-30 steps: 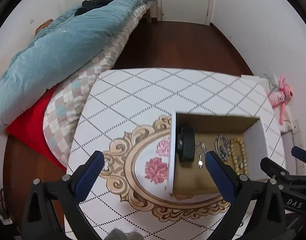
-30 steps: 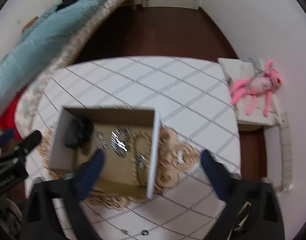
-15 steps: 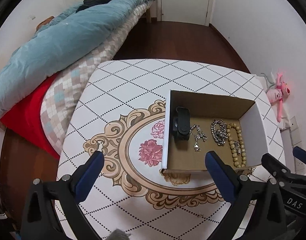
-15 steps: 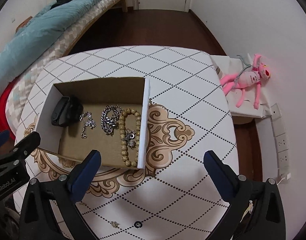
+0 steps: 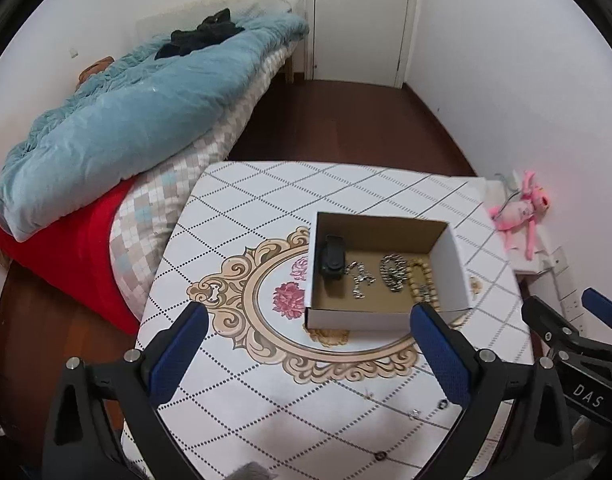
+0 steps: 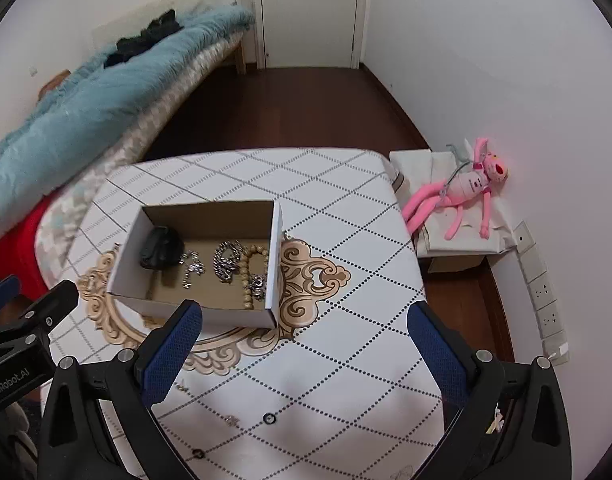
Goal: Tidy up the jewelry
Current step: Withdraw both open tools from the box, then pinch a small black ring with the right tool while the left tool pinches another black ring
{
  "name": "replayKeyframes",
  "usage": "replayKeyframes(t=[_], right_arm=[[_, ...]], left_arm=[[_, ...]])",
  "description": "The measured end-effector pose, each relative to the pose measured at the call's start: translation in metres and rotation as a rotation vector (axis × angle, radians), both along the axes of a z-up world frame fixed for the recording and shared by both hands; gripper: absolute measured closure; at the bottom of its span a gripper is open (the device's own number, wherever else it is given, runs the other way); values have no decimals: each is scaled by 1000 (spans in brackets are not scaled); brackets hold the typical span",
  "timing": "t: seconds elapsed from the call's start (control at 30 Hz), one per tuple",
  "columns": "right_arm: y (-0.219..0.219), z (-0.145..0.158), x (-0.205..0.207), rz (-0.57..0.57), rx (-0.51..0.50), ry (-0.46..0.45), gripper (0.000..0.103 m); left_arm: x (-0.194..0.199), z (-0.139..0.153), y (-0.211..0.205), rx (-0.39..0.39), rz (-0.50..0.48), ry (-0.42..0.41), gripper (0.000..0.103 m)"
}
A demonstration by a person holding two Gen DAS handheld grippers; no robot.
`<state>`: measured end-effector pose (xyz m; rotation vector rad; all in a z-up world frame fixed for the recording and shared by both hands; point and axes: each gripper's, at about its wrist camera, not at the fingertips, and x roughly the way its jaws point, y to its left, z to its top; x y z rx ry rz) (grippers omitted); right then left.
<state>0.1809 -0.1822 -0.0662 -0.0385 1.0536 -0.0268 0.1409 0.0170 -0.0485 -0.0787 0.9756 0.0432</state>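
Note:
An open white cardboard box [image 5: 454, 264] [image 6: 275, 264] stands on the patterned table. Inside lie a black band [image 5: 332, 260] [image 6: 161, 252], a thin silver chain [image 5: 360, 278] [image 6: 191, 268], a heavy silver chain [image 5: 394, 272] [image 6: 227, 260] and a beige bead bracelet [image 5: 424, 284] [image 6: 251, 268]. Small loose pieces lie on the table's near edge: rings [image 5: 442, 403] [image 6: 269, 418] and a tiny silver piece [image 5: 414, 413] [image 6: 231, 420]. My left gripper [image 5: 310, 348] is open and empty, held above the table in front of the box. My right gripper [image 6: 306, 350] is open and empty, to the box's right.
A bed with a blue quilt [image 5: 145, 120] and a red cover [image 5: 65, 248] borders the table's left side. A pink plush toy [image 6: 466, 188] lies on a low stand by the right wall. A white door [image 5: 362, 16] stands at the back.
Both grippers have pulled back and up from the box. The box now shows smaller and farther off, and small loose pieces on the table's near edge have come into view.

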Motion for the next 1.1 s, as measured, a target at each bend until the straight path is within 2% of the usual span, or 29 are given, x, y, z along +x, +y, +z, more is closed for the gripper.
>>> replayKeyframes(t=[0.2,0.43,0.57,0.7,0.87,0.97,1.1], right_arm=[[-1,31,-25,-2,2,-73,0],[-3,55,-46,-4,27,-117,0],[-7,58,-51,-9,62,-102,0],[-13,30,-52,-12,93,4,0],[-20,-38,-59,-5,119,150,2],[-19,-74,-62,11,136,213,21],[-10,-118,-64,42,131,276,37]], left_arm=[[-21,25,-5,-4,-14,-37,0],[-38,45,-9,-10,-24,-72,0],[-41,39,-7,-22,-6,-31,0],[-43,9,-10,9,0,56,0],[-48,-53,-14,51,-6,187,0],[-52,-92,-15,64,-8,276,0],[-57,-124,-14,67,-5,350,0]])
